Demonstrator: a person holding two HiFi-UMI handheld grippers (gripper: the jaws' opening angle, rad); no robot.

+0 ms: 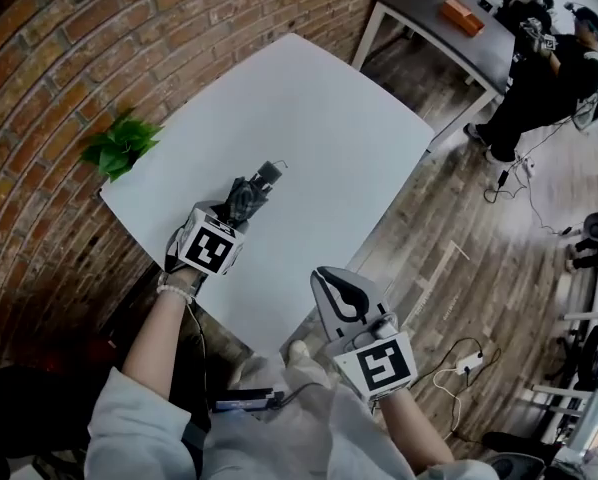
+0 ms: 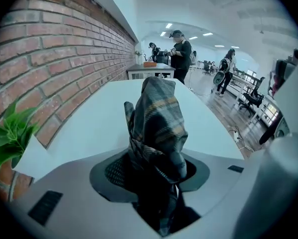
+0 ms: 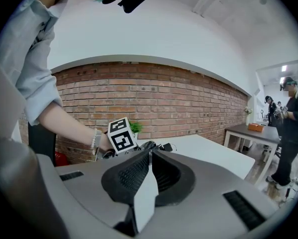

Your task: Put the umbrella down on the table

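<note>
A folded dark plaid umbrella (image 1: 259, 183) sticks out of my left gripper (image 1: 241, 203), which is shut on it just above the near left part of the white table (image 1: 319, 118). In the left gripper view the umbrella's fabric (image 2: 156, 118) fills the space between the jaws of the left gripper (image 2: 156, 171) and points along the table (image 2: 104, 118). My right gripper (image 1: 339, 290) hangs off the table's near edge, jaws shut with nothing in them. In the right gripper view, the right gripper (image 3: 150, 156) looks towards the left gripper's marker cube (image 3: 120, 135) and the umbrella (image 3: 158, 146).
A green plant (image 1: 119, 146) sits at the table's left corner against the brick wall (image 1: 69, 58). A dark table with an orange box (image 1: 461, 16) stands at the back, with a seated person (image 1: 549, 78) beside it. A power strip (image 1: 469, 360) and cables lie on the wooden floor.
</note>
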